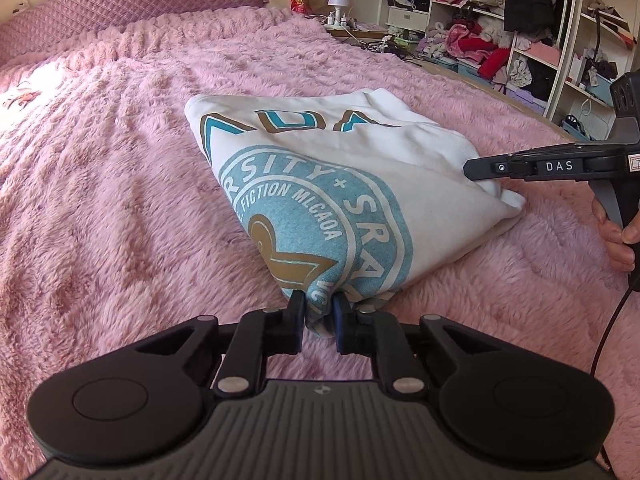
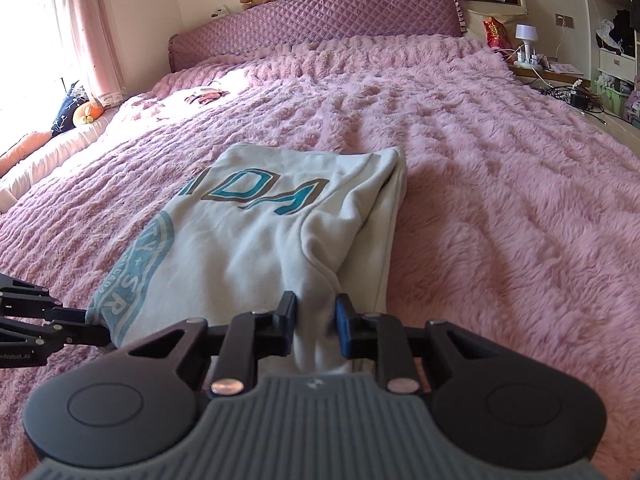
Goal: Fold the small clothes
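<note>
Shirt (image 1: 320,184) lies partly folded on the pink bed (image 1: 120,200), long axis running from my near edge toward the far headboard (image 2: 312,28). Both tongs sit on its near hem. Left tongs (image 1: 318,312) are clamped on the near-left corner, cloth bunched between the pads. Right tongs (image 2: 316,320) are pinched on the near-right corner, fabric pulled up into the jaws. Neither hand is nearer; they hold the same edge, well apart. My read: next fold carries this near hem away from me, along the long axis, onto the far end. Risk is uneven travel skewing the fold.
</note>
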### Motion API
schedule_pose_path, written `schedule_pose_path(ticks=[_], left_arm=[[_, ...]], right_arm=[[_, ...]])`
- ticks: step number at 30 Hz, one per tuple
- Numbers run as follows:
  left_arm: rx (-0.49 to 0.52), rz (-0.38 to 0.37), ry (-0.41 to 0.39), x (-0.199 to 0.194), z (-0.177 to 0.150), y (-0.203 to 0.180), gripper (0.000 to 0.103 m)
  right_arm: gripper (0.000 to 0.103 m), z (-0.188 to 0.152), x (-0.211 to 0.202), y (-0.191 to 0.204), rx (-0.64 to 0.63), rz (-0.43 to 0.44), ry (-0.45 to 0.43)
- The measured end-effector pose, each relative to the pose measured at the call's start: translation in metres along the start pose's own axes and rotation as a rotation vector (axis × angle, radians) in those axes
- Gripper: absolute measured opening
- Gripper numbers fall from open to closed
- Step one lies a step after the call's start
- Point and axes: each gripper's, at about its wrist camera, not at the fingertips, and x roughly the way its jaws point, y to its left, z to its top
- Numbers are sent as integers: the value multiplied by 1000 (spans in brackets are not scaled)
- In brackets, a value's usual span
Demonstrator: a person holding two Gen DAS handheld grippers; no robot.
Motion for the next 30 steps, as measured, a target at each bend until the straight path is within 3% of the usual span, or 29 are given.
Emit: schedule_pose_path(ticks=[3,5,7,13,17,21,22,25,30], left_arm=[[-4,42,-5,-4,2,-7,12],[-34,63,-44,-13,2,-10,10],[-42,87,-59,-21,2,-13,7],[-78,151,68,3,-4,-10,5],[-58,190,107,10,-5,-15,4],[-41,179,104,7,-3,-18,3],[-51,173,94,2,-4,-18,3],[-69,149,80,-9,-6,-15,4],[-74,140,107,-7,-12,-14,4]], right_arm=[[9,2,-9,-3,16,-2,-10],[0,3,-18,-5,14,-12,-24],[0,3,-24,-10,33,2,-31],[0,-17,-5,-23,74,6,32],[0,-23,-2,-23,96,-5,28],[0,-19,-3,-22,91,6,48],[5,-18,-8,-21,92,14,30],[37,-17,-24,-16,59,38,5],[37,-29,-25,-6,-17,31,47]])
